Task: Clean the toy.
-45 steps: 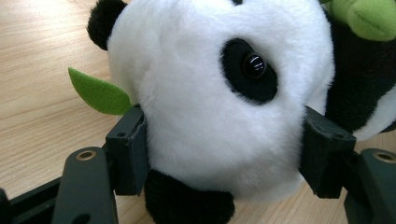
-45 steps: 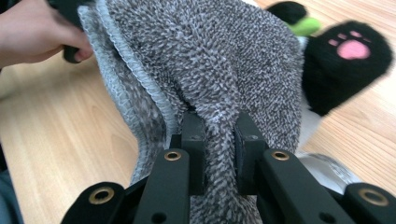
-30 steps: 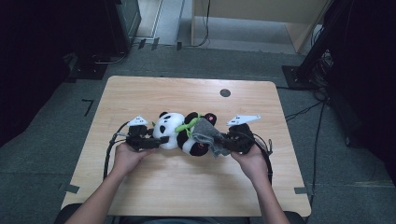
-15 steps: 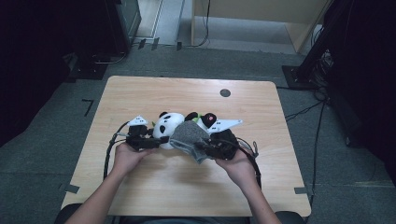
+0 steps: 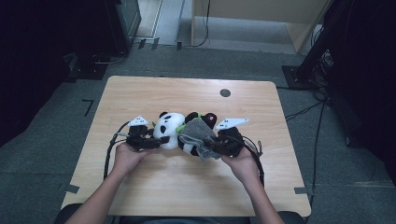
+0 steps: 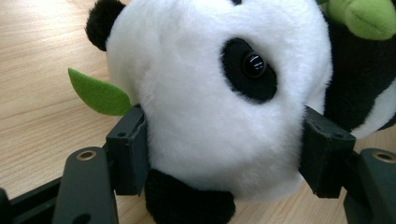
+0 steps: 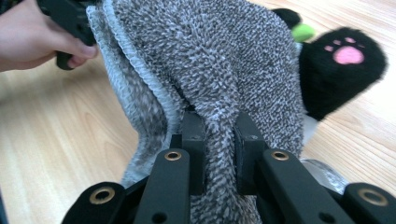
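Note:
A black and white panda plush point(image 5: 169, 130) lies on its side mid-table. My left gripper point(image 5: 158, 141) is shut on its white head point(image 6: 210, 121); both pads point(image 6: 133, 149) press into the fur from either side. A green felt leaf point(image 6: 98, 93) sticks out beside the head. A grey fuzzy cloth point(image 5: 197, 134) is draped over the panda's black body. My right gripper point(image 5: 211, 145) is shut on a fold of that cloth point(image 7: 219, 140). Past the cloth a black paw with a pink pad point(image 7: 345, 56) shows.
The wooden table point(image 5: 140, 93) has a small dark round hole point(image 5: 225, 92) near its far edge. A cable trails from each gripper toward the front. Dark stands and furniture legs surround the table on the floor. The left hand point(image 7: 32, 42) shows beyond the cloth.
My right gripper has carried the grey cloth leftward, so it now covers more of the panda's body. The left gripper and the panda's head have stayed put.

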A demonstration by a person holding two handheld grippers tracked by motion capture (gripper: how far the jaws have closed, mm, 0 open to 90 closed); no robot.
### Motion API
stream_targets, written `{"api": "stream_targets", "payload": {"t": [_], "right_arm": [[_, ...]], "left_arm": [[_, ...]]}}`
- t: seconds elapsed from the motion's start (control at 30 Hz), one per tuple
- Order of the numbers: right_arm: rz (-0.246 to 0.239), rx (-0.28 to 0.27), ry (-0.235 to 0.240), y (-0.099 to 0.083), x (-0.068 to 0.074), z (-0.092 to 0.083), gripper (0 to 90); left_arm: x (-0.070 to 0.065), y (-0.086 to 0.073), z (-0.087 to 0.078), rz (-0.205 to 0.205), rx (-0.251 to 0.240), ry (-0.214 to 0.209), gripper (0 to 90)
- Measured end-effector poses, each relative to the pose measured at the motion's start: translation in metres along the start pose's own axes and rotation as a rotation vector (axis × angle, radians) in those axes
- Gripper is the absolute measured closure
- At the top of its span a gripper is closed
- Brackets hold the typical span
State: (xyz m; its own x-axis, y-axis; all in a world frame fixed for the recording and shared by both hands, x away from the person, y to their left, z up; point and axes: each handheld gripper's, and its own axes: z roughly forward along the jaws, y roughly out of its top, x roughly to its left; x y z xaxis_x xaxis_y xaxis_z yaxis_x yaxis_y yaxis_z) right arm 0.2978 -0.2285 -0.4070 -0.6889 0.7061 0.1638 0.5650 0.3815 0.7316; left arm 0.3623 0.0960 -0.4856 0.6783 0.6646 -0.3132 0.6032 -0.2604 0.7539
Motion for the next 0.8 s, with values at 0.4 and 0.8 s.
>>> {"api": "stream_targets", "payload": {"t": [0.4, 0.8], "right_arm": [[0.115, -0.057, -0.087, -0.004, -0.037, -0.028, 80.1], [-0.057, -0.086, 0.008, 0.061, 0.029, -0.003, 80.1]], "left_arm": [[-0.002, 0.0, -0.001, 0.002, 0.002, 0.01, 30.0], [-0.007, 0.003, -0.003, -0.009, 0.016, 0.017, 31.1]]}}
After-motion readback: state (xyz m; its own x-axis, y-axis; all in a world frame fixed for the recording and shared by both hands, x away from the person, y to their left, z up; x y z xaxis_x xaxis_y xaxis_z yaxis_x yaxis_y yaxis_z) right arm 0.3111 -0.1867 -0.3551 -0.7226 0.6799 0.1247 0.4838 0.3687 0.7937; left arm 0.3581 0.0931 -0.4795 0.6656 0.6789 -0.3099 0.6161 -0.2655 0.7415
